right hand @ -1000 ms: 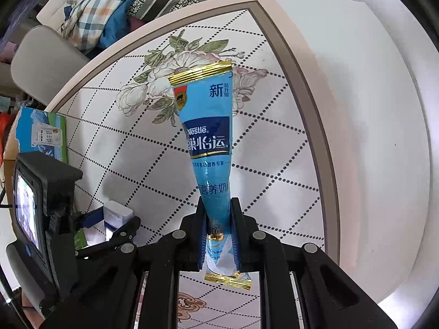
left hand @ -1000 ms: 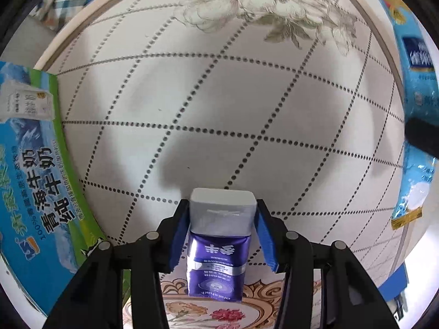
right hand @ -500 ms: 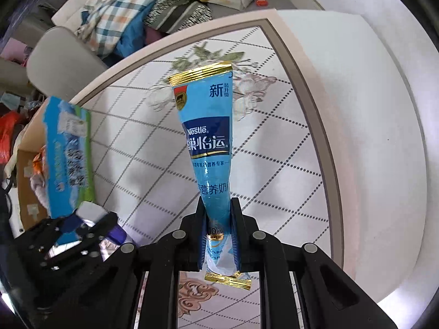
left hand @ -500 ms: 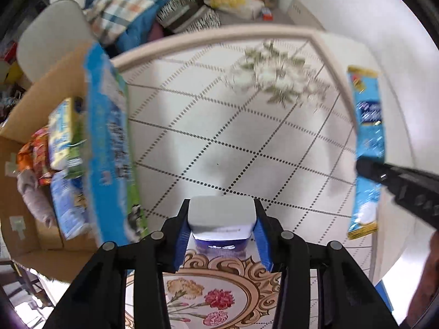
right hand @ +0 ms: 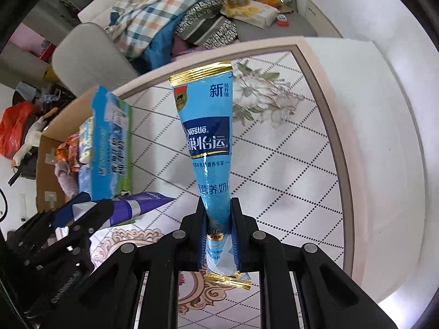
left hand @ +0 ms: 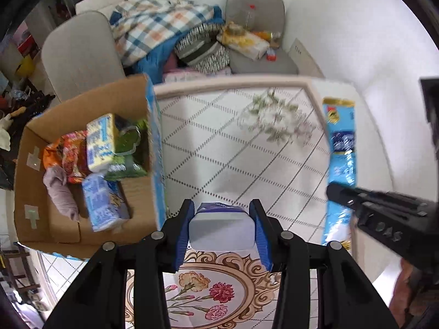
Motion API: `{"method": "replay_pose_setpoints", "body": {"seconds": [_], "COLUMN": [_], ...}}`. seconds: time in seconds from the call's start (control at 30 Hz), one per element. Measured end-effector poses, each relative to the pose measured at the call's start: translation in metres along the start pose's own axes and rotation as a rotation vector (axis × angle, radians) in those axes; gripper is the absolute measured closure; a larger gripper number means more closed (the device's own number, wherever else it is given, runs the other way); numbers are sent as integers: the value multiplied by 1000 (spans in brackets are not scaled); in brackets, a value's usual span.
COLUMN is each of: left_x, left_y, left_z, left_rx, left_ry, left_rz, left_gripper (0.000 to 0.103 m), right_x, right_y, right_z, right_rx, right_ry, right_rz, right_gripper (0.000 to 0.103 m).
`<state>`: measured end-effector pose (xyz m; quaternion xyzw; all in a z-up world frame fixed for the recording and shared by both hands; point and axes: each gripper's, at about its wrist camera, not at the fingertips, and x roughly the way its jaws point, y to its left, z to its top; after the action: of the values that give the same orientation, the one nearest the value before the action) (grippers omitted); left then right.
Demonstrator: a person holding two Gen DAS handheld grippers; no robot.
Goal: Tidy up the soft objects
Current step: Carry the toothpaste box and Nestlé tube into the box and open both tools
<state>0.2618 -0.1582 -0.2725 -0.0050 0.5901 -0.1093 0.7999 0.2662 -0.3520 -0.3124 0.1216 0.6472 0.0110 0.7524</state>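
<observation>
My left gripper (left hand: 222, 229) is shut on a purple and white pack (left hand: 221, 230), held above the table; the pack also shows in the right wrist view (right hand: 140, 205). My right gripper (right hand: 219, 235) is shut on the lower end of a long light-blue Nestle pouch (right hand: 208, 137) with gold ends, which stands up from the jaws; it also shows in the left wrist view (left hand: 340, 159). An open cardboard box (left hand: 33, 181) stands at the left of the table and holds several soft packs, among them a yellow pack (left hand: 100, 142) and a blue tissue pack (left hand: 101, 205).
The table (left hand: 233, 150) has a white diamond-pattern cloth with flower prints. The box's raised blue flap (right hand: 109, 142) stands between box and table middle. Behind the table are grey chairs (left hand: 79, 52) piled with a checked blanket (left hand: 156, 24) and cushions. A white wall is on the right.
Both grippers have risen and tilted up with their loads still held. The left view now looks down into the open box, which was off to the side before.
</observation>
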Motion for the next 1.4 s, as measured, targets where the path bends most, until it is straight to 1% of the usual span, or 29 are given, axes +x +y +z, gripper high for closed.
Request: {"method": "replay_pose_setpoints", "body": {"seconds": [0.13, 0.23, 0.3, 0.43, 0.57, 0.63, 0.73, 0.8, 0.93, 1.03, 1.17, 1.27, 1.33, 1.37, 1.4], "left_x": [-42, -73, -99, -136, -146, -145, -134, -119, -89, -69, -33, -5, 9, 18, 22], "left_y": [10, 25, 40, 78, 126, 150, 188, 218, 260, 278, 296, 306, 314, 318, 321], "left_z": [10, 16, 19, 21, 16, 11, 3, -1, -9, -15, -19, -17, -14, -11, -8], "left_rx": [-13, -26, -36, -67, -119, -152, -197, -230, -272, -275, -262, -273, -290, -290, -297], "left_ry": [-80, -131, -164, -207, -199, -180, -136, -76, 28, 95, 211, 286, 312, 324, 316], "left_rz": [-31, -39, -30, 15, 84, 106, 143, 150, 167, 191, 186, 174, 176, 189, 192], "left_gripper": [65, 65, 65, 65, 65, 65, 65, 65, 65, 65, 64, 64, 64, 64, 64], "right_x": [-27, -49, -63, -79, -71, -56, -29, -9, 30, 53, 76, 94, 105, 109, 114], "right_y": [21, 41, 60, 107, 157, 183, 211, 225, 244, 252, 255, 255, 255, 255, 256], "right_z": [-1, -2, -3, -5, -10, -13, -12, -8, 4, 9, 16, 19, 21, 22, 24], "right_rx": [-34, -64, -91, -154, -216, -238, -243, -237, -221, -219, -201, -187, -180, -180, -182], "right_ry": [-41, -66, -88, -107, -92, -73, -44, -25, 27, 55, 101, 136, 158, 163, 166], "right_rz": [17, 41, 62, 104, 146, 157, 153, 140, 108, 67, 29, 6, -11, -24, -41], "right_gripper": [87, 87, 87, 87, 87, 87, 87, 87, 87, 87, 87, 87, 87, 87, 87]}}
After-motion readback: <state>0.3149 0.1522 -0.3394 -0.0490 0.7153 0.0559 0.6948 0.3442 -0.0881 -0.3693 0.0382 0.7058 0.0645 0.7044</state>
